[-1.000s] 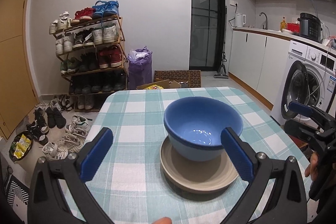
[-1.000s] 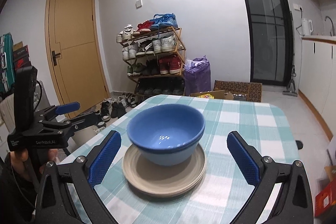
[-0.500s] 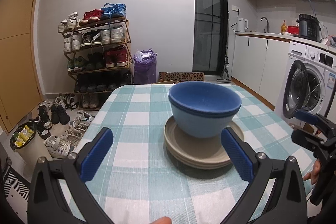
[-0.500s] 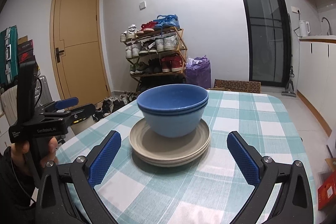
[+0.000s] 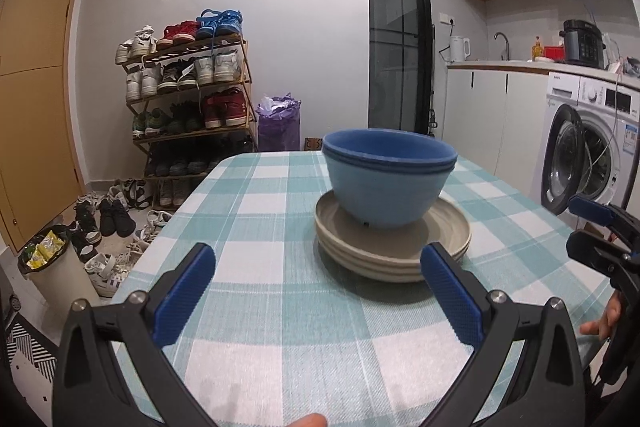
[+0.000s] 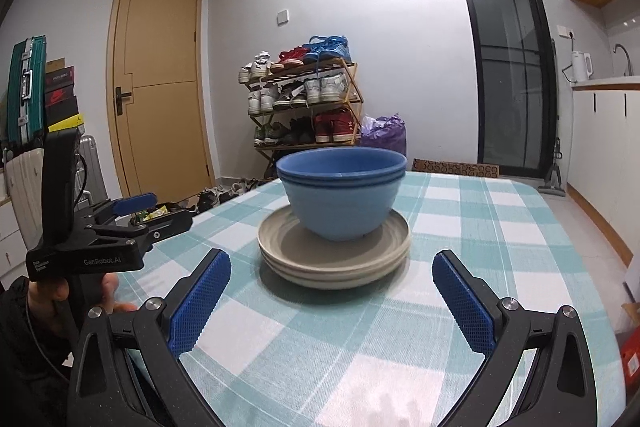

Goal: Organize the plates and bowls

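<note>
Nested blue bowls [image 5: 388,179] stand upright on a stack of beige plates [image 5: 392,247] on the checked tablecloth [image 5: 280,307]. The same bowls [image 6: 340,195] and plates [image 6: 332,259] show in the right wrist view. My left gripper [image 5: 316,291] is open and empty, low over the cloth just in front of the stack. My right gripper [image 6: 330,299] is open and empty, also short of the stack. Each gripper shows in the other's view, the left one [image 6: 132,211] and the right one [image 5: 600,227].
A shoe rack [image 5: 188,107] and a purple bag [image 5: 278,127] stand beyond the table's far edge. A washing machine [image 5: 588,147] and counter are to the right. A bin [image 5: 52,267] and loose shoes lie on the floor at left. A door [image 6: 160,87] is behind.
Both grippers have dropped lower toward the table, so the bowls and plates now appear from the side. Both stay open; the stack has not moved.
</note>
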Tool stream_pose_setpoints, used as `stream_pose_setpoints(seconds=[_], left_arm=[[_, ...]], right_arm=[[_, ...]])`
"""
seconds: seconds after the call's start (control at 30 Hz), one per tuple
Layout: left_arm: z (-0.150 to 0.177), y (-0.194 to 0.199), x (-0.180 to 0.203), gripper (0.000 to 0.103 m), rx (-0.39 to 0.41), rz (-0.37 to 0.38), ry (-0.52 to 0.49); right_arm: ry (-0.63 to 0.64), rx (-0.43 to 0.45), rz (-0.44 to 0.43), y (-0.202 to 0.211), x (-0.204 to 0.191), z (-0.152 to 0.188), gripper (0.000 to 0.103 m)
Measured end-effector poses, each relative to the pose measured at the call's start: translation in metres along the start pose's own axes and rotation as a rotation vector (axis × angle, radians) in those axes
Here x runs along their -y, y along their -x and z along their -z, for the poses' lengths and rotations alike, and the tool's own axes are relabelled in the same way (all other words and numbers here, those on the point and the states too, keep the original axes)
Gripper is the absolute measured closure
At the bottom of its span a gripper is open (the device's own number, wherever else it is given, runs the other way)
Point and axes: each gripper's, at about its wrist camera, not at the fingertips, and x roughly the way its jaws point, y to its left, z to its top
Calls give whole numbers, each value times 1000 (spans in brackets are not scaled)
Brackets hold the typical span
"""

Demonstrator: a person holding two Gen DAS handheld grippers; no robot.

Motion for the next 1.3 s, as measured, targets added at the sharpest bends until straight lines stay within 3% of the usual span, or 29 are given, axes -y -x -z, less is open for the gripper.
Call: stream_pose_setpoints(seconds=[0.4, 1.3], left_arm=[[17, -10, 1, 0, -13, -17, -5], [20, -10, -6, 0, -15, -6, 27]], right_arm=[[-39, -17, 13, -6, 16, 14, 0], [-35, -10, 11, -6, 17, 17, 0]])
